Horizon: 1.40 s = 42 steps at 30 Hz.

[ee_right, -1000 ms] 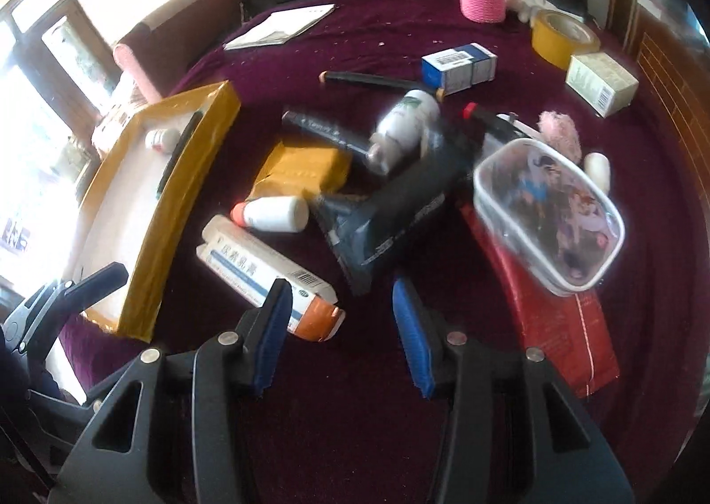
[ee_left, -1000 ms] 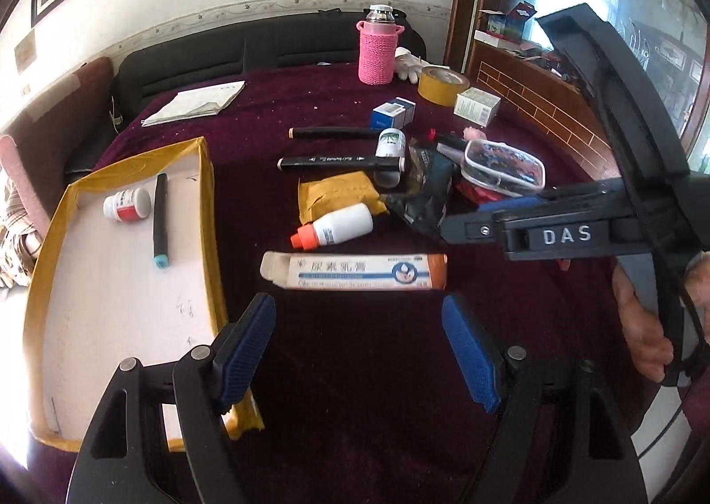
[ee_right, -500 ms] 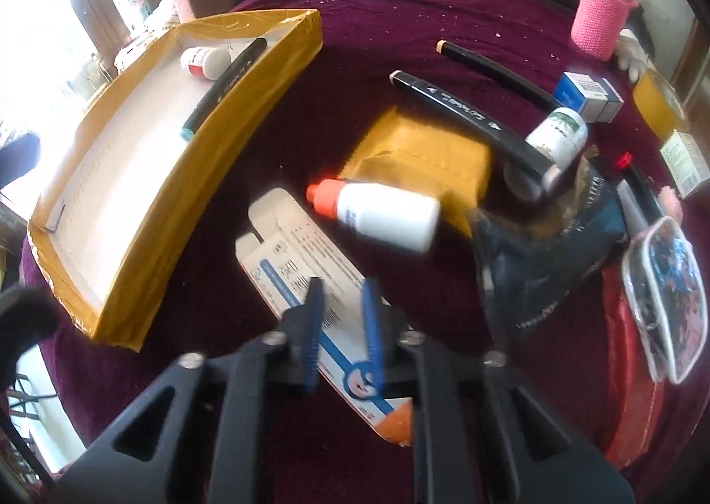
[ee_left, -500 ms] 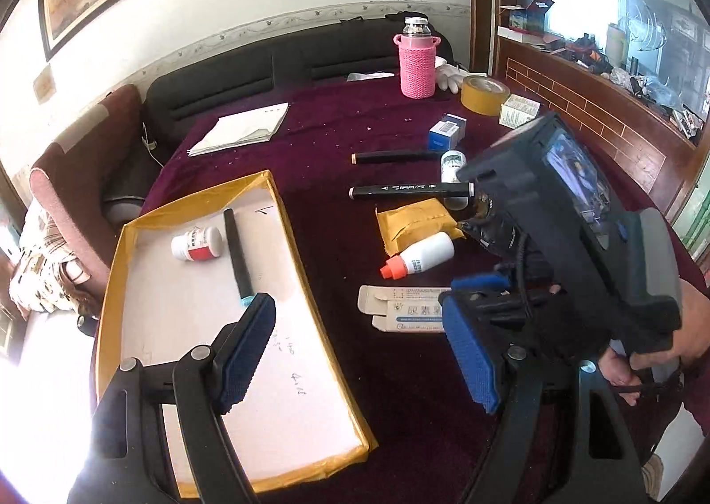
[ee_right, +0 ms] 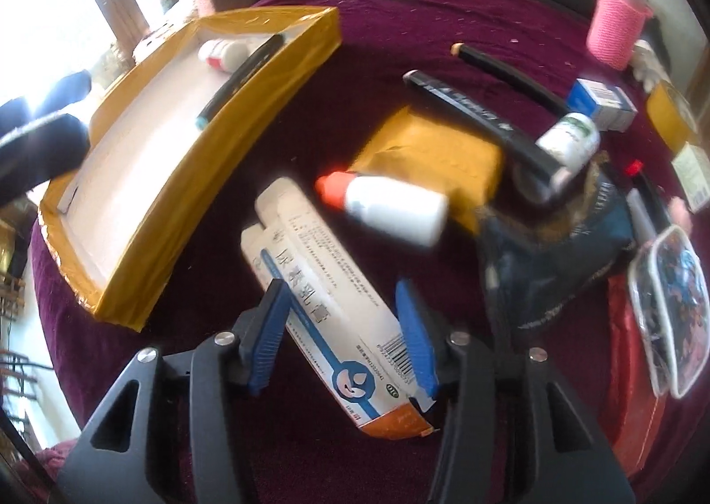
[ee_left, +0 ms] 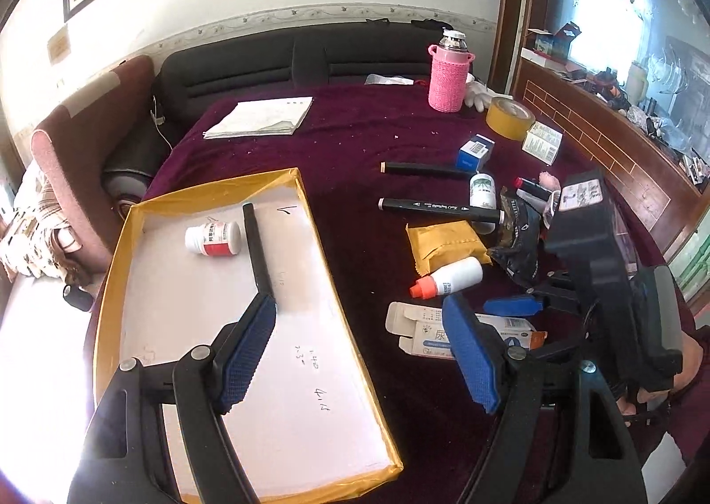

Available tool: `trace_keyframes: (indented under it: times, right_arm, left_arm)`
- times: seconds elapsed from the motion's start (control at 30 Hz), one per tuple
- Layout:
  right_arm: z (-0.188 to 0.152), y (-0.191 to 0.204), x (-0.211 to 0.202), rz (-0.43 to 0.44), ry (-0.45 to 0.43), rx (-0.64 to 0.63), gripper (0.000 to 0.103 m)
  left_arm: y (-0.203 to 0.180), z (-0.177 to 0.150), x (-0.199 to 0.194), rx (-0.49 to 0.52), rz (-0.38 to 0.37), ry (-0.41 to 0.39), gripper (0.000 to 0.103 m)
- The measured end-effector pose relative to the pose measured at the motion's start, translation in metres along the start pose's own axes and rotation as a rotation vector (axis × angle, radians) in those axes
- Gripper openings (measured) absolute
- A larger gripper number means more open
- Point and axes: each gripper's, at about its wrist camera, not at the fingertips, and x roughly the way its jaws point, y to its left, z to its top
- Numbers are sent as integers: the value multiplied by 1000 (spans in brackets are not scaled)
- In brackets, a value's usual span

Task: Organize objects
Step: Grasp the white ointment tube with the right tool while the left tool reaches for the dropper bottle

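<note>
The right gripper (ee_right: 341,333) straddles the long white carton (ee_right: 330,308) near the table's (ee_left: 355,140) near edge, jaws opening, pad contact unclear. Left gripper (ee_left: 359,353) gapes, empty, hiding part of the tray (ee_left: 337,282).

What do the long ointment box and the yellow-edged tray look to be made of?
Ointment box: thin printed cardboard, slightly glossy; folded end flaps stand open. Tray: seemingly cardboard or foam board, matte white floor with pen marks, rim wrapped in shiny, wrinkled yellow tape.
</note>
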Motion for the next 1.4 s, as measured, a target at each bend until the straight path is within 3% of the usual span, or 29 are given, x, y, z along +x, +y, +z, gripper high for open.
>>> trace_keyframes:
  times: [0.1,0.17,0.2,0.23,0.5,0.63,0.73,0.87,0.9,0.93,0.97,1.03,1.07,1.13,1.2,1.23,1.27,1.33,1.4]
  right_arm:
    - [-2,21,9,-99,5,-97,58]
    - [-2,23,10,-96,12,-86,54]
    - [-1,18,7,-93,21,-47,35]
    - [-2,15,5,-111,27,-27,4]
    - [-53,-47,-40,-83,-1,246,5]
    - [-83,-78,-64,-42,-40,380,5]
    - [-91,-89,-73,-18,-64,431,5]
    - [-97,-90,-75,12,-78,453,5]
    - [-97,-91,-74,25,-80,456,5]
    - [-103,-94,-77,30,-84,458,5]
    - [-104,-94,-77,35,-86,460,5]
    - [-106,-96,-75,53,-93,469,5]
    - [-106,-97,-74,60,-96,473,5]
    - [-108,-98,-74,74,-101,477,6]
    - [-111,-98,-76,75,-104,474,6]
    - [-110,-99,-74,76,-106,473,6]
    - [-110,-100,-74,79,-107,473,6]
    - [-111,-101,-73,92,-114,477,6]
    - [-111,-102,-69,105,-115,483,6]
  left_arm:
    - [0,1,3,9,23,1,71]
    - [0,2,6,7,9,3,72]
    - [-1,3,8,9,5,11,72]
    - [-3,4,11,14,5,18,72]
    - [-46,12,54,165,-30,76,71]
    - [-80,15,99,314,30,148,71]
    - [-98,12,130,425,160,170,72]
    - [-106,11,132,458,181,163,72]
    - [-107,8,137,481,167,207,72]
    - [-108,5,142,500,144,257,67]
    - [-108,5,138,501,110,244,54]
    - [-106,6,137,493,57,304,35]
    - [-103,8,132,478,52,309,34]
    - [-97,16,116,479,77,210,35]
    - [-88,26,105,472,79,131,47]
    - [-82,32,104,454,64,123,63]
    - [-75,38,106,416,47,129,69]
    - [-61,51,119,312,9,175,69]
    - [-58,56,137,254,30,234,69]
